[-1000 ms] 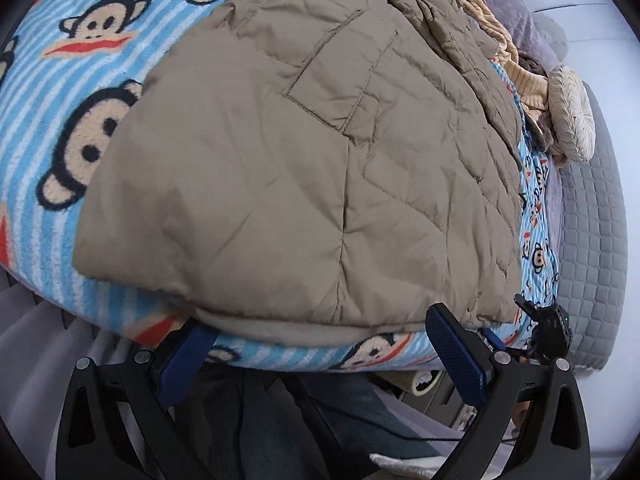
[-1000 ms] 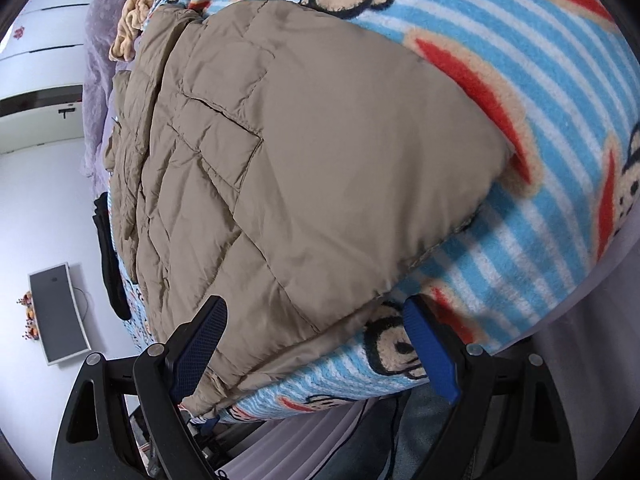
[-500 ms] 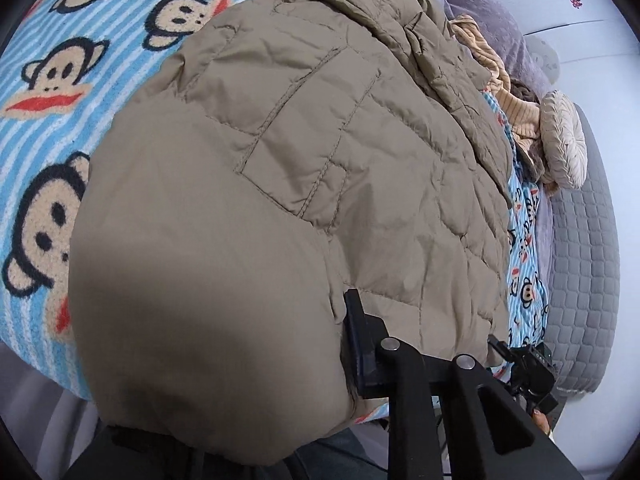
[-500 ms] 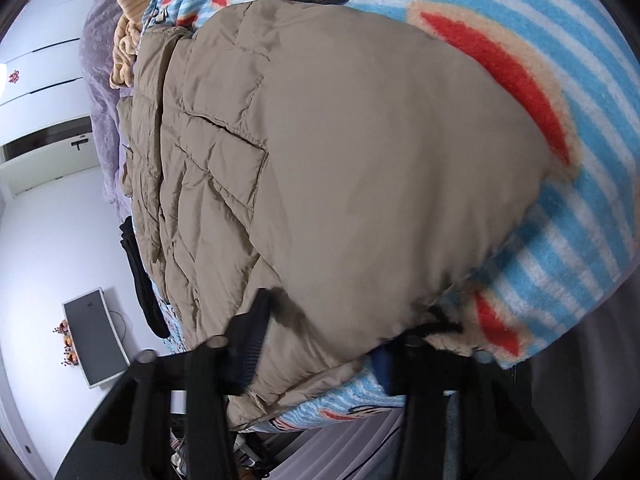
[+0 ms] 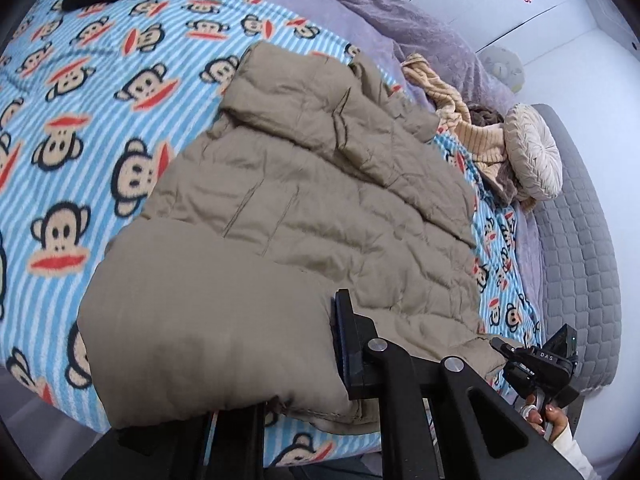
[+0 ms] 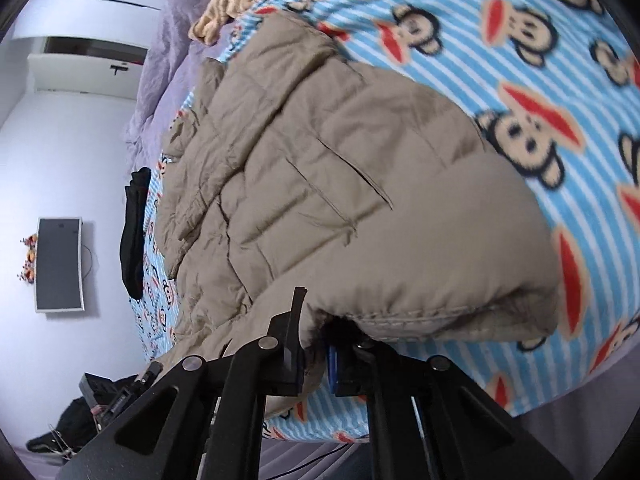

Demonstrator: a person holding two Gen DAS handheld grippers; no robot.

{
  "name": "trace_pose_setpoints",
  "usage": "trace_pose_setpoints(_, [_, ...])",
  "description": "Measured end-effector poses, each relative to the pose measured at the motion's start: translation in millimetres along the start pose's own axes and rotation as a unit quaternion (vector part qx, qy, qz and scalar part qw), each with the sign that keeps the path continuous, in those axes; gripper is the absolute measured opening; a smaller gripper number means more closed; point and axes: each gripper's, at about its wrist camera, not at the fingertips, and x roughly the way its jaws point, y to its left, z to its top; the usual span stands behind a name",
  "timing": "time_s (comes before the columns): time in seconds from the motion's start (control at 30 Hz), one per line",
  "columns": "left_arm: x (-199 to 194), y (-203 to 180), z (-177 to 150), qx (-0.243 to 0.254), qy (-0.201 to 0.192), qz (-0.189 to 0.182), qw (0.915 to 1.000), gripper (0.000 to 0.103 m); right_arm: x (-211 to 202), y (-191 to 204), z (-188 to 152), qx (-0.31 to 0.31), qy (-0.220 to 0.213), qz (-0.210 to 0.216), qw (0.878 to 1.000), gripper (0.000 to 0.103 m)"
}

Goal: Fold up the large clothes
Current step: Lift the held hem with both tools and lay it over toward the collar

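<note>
Since a second ago both grippers have closed on the near hem of the tan quilted jacket (image 5: 304, 216) and lifted it; left gripper (image 5: 296, 364) and right gripper (image 6: 316, 356) pinch it above the monkey-print blanket (image 5: 80, 128).

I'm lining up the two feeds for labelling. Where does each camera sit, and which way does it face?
Left wrist: rides the left gripper at the bed's near edge, looking along the khaki padded jacket toward the round cushion; its fingers show, as does a hand holding the other gripper.
Right wrist: rides the right gripper, looking across the jacket toward the wall monitor; only its own fingers show.
Shared: the jacket hem both grippers clamp, the monkey-print blanket, the purple blanket.
</note>
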Motion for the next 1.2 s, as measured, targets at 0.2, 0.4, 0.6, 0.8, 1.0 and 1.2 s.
trace_pose_setpoints(0.2, [-7.6, -42.2, 55.5, 0.019, -0.064, 0.003, 0.9978, 0.015, -15.3, 54.1, 60.4, -0.080, -0.029, 0.003, 0.996, 0.008])
trace_pose_setpoints(0.4, [3.3, -68.2, 116.2, 0.020, -0.120, 0.021, 0.9924, 0.015, -10.5, 103.3, 124.6, -0.159, -0.041, 0.010, 0.986, 0.008])
trace_pose_setpoints(0.6, [31.3, -76.5, 168.8, 0.021, -0.143, 0.034, 0.9890, 0.015, 13.1, 145.1, 183.5, -0.208, -0.056, -0.005, 0.977, 0.008])
trace_pose_setpoints(0.8, [81.2, -73.4, 217.1, 0.045, -0.131, 0.059, 0.9887, 0.015, 53.4, 162.0, 225.5, -0.210, -0.066, -0.032, 0.975, 0.008])
trace_pose_setpoints(1.0, [149.8, -62.7, 244.8, 0.059, -0.108, 0.116, 0.9856, 0.015, 115.6, 160.6, 257.0, -0.193, -0.070, -0.068, 0.976, 0.008])
trace_pose_setpoints(1.2, [216.4, -43.5, 253.1, 0.065, -0.086, 0.152, 0.9825, 0.015, 176.7, 138.1, 275.5, -0.173, -0.053, -0.101, 0.978, 0.008])
